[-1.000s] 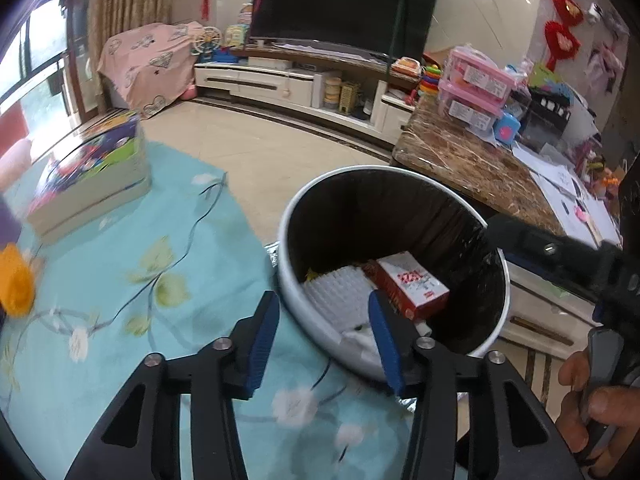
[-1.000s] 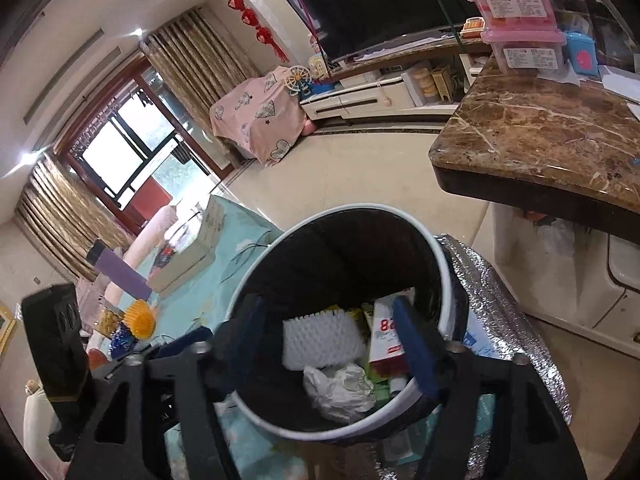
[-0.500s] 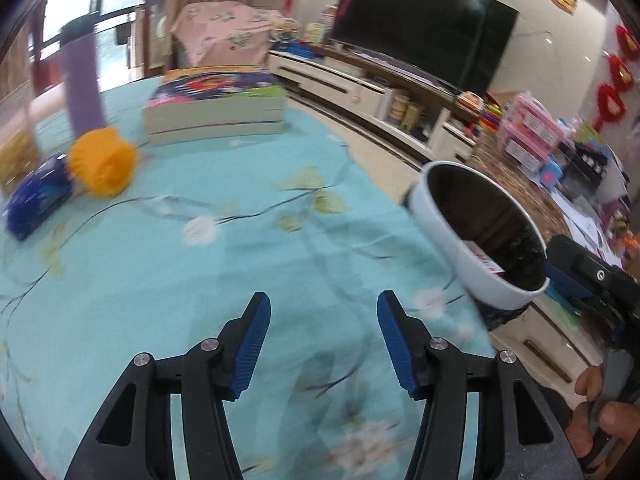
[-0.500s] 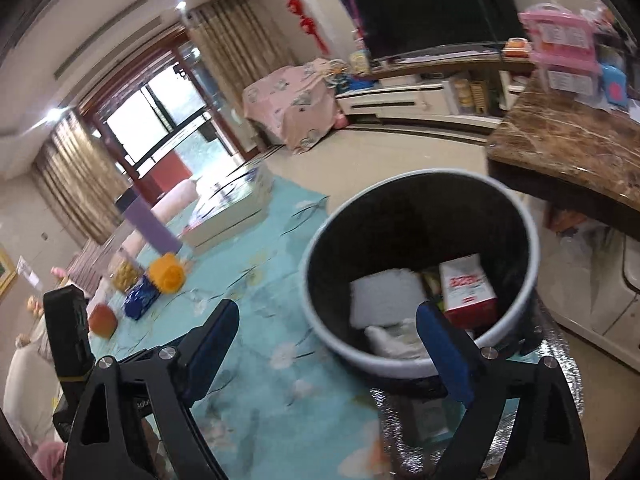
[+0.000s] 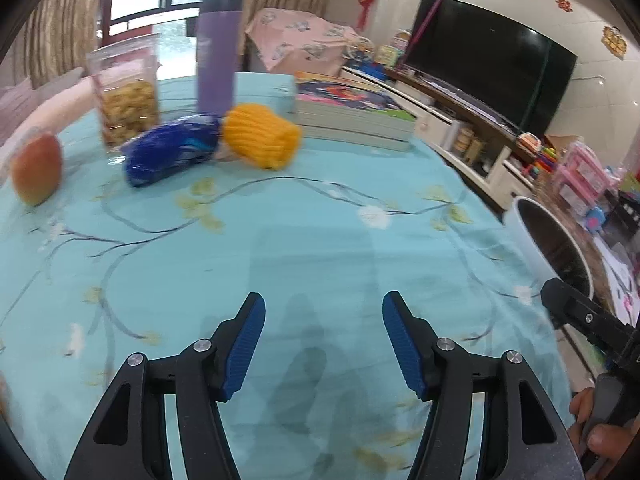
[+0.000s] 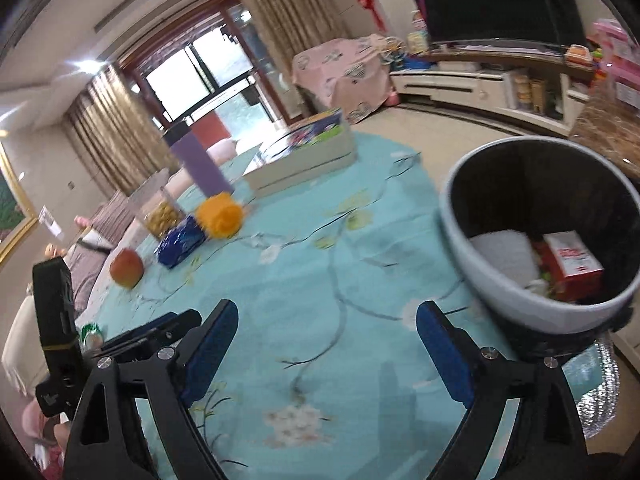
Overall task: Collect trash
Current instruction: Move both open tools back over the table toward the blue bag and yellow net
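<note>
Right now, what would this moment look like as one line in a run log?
left claw: opening, empty | right claw: open, empty | bin: holds trash | blue wrapper, orange foam net: on tablecloth

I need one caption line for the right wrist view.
Open right gripper over turquoise floral tablecloth, beside grey trash bin.

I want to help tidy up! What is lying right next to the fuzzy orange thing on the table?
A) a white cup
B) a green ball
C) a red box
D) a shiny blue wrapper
D: the blue wrapper lies up against the orange thing on the teal tablecloth, seen from both wrist cameras.
</note>
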Available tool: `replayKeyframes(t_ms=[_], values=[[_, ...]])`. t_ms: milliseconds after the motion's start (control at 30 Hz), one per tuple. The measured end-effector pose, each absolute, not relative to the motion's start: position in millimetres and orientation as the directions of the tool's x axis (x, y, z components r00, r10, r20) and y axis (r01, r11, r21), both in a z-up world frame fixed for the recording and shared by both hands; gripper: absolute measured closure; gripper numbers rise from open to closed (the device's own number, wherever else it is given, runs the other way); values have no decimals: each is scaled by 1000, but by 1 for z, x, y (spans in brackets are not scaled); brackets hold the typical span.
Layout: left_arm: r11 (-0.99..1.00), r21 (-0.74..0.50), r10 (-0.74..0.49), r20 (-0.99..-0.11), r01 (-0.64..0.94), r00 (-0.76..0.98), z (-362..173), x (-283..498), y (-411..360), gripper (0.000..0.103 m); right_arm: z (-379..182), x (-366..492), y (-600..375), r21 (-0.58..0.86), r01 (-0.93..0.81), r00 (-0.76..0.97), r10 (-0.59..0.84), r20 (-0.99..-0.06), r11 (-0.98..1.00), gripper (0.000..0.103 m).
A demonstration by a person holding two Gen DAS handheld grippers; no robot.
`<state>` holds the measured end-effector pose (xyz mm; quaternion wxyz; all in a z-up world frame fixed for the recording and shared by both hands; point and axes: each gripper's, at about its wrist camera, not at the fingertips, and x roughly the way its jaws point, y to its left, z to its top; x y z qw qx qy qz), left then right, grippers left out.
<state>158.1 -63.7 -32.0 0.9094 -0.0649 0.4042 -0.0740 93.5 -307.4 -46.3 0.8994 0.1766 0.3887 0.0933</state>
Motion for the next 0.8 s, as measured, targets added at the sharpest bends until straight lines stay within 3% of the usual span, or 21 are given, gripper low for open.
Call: replayKeyframes(t_ms=[800], values=[[976, -190, -71, -743, -107, 665, -30, 161, 25, 35, -70, 145, -209, 361, -210, 591, 412, -693, 909, 11]])
